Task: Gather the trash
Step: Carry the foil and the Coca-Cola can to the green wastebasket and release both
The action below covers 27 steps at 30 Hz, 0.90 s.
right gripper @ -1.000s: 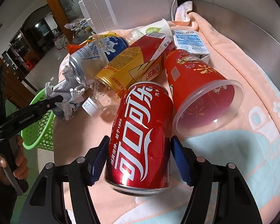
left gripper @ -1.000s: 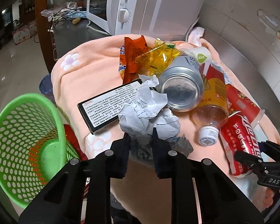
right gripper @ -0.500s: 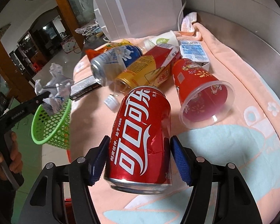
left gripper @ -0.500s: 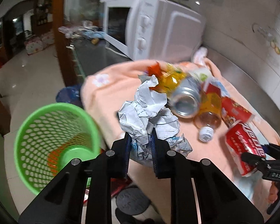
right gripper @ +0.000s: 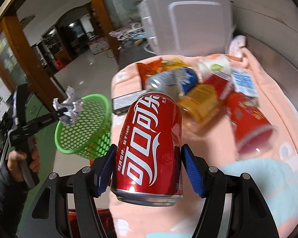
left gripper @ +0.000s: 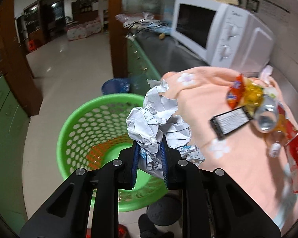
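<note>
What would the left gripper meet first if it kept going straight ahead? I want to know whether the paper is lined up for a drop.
Probably the green basket: the left gripper, shut on the crumpled paper, points toward its opening, though depth is unclear.

Left claw [left gripper: 149, 153] clamped tight, raised; right claw [right gripper: 149, 164] clamped, lifted, pads wide apart.

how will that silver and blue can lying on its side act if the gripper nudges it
The silver and blue can lies on its side, so it would probably roll. It looks open and likely empty, so light. The soft peach blanket and neighbouring trash may stop it quickly.
</note>
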{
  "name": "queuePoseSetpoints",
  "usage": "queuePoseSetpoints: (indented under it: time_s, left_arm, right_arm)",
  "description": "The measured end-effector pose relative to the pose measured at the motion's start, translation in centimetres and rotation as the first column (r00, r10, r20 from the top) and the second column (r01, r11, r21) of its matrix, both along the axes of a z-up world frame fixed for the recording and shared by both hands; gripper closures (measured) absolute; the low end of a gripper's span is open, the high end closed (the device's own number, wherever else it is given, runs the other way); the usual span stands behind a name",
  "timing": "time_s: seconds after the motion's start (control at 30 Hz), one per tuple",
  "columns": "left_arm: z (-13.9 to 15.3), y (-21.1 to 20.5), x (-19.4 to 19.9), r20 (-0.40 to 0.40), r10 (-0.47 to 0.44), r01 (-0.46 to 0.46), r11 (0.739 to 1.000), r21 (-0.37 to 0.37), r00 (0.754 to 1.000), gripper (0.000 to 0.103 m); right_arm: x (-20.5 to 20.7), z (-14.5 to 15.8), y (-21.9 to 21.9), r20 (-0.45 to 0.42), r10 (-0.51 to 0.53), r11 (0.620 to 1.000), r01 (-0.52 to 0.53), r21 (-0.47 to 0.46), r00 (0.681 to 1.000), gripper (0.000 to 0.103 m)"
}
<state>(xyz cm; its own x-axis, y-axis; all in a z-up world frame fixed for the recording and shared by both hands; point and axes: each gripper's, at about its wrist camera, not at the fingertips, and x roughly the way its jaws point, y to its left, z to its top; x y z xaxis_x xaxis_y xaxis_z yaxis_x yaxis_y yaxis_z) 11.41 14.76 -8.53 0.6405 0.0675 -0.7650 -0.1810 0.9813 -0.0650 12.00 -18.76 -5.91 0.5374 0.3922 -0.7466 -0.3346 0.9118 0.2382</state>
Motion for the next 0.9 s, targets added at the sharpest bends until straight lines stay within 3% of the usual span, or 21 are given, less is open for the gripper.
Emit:
queuePoseSetpoints:
  time_s: [0.23,0.3,0.53,0.67,0.9]
  left_arm:
    - [-1.8,3.0,-0.3,-0.038,0.064,-0.065,0.998,-0.016,0.997,0.074]
    - [-2.0,3.5,-0.6,-0.038,0.078,-0.079,0.997,-0.015,0.996,0.065]
    - [-1.8,6.2,-2.2,-0.029,0.144,-0.145,0.989,-0.04,0.989,0.064]
    - [-1.2,7.8,-3.6,-0.008,0.195,-0.195,0.98,-0.049,0.981,0.054]
    - [-1.0,9.7,-5.1,0.0,0.254,-0.253,0.964,-0.084,0.967,0.054]
  right_arm:
    - [2.2,-0.1,4.8,-0.006,0.109,0.994,-0.109,-0.005,0.994,0.04]
    - [2.8,-0.3,6.5,-0.011,0.143,0.99,-0.143,-0.007,0.99,0.04]
    - [4.9,-1.8,12.5,-0.036,0.265,0.964,-0.266,-0.014,0.964,0.04]
    - [5.9,-2.7,15.9,-0.045,0.334,0.942,-0.335,-0.03,0.942,0.04]
    - [8.1,-5.1,21.7,-0.075,0.408,0.909,-0.412,-0.058,0.91,0.039]
